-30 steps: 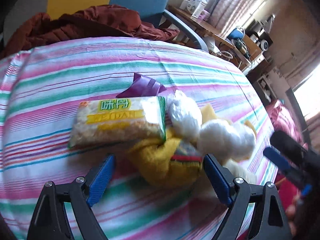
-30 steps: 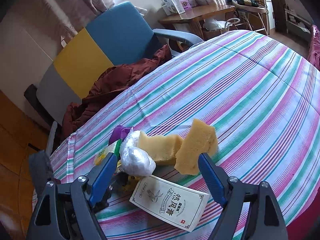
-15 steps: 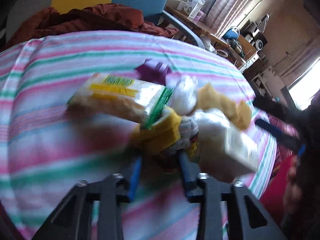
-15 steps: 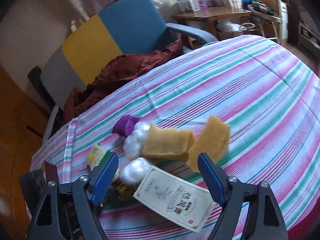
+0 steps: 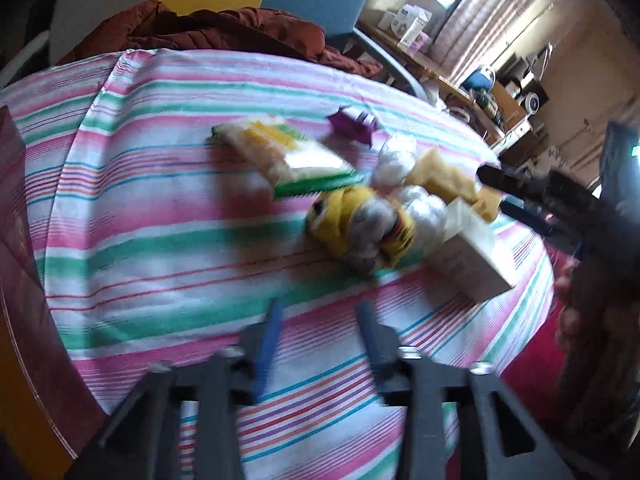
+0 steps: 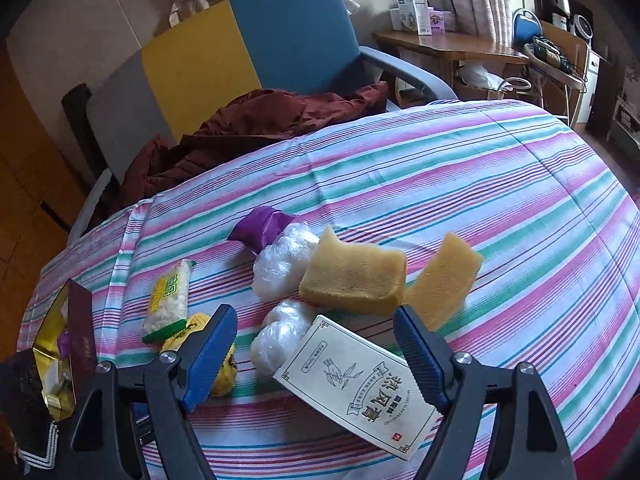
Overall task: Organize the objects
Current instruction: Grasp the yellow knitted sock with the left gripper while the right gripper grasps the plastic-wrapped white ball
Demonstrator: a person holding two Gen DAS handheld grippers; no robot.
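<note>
A pile lies on the striped tablecloth (image 6: pixel 460 184). It holds a yellow cloth bundle (image 5: pixel 360 228), a snack packet (image 5: pixel 288 156), a purple pouch (image 6: pixel 262 228), two white plastic wads (image 6: pixel 284 264), two tan sponges (image 6: pixel 352 276) and a white printed box (image 6: pixel 356 380). My left gripper (image 5: pixel 320 340) hangs back from the yellow bundle; its jaws are opening with nothing between them. My right gripper (image 6: pixel 314 360) stands open over the near end of the white box, without touching it. Its left finger hides part of the yellow bundle (image 6: pixel 224 368).
An open dark box with a gold lining (image 6: pixel 60 352) stands at the table's left edge. Behind the table is a blue, yellow and grey chair (image 6: pixel 248 48) with a maroon garment (image 6: pixel 260 120) on it. The right gripper and a hand (image 5: pixel 572 292) show in the left wrist view.
The left gripper closed on the yellow bundle, then let go and drew back toward me. The snack packet slid off the bundle to the left. The right gripper rolled slightly over the white box.
</note>
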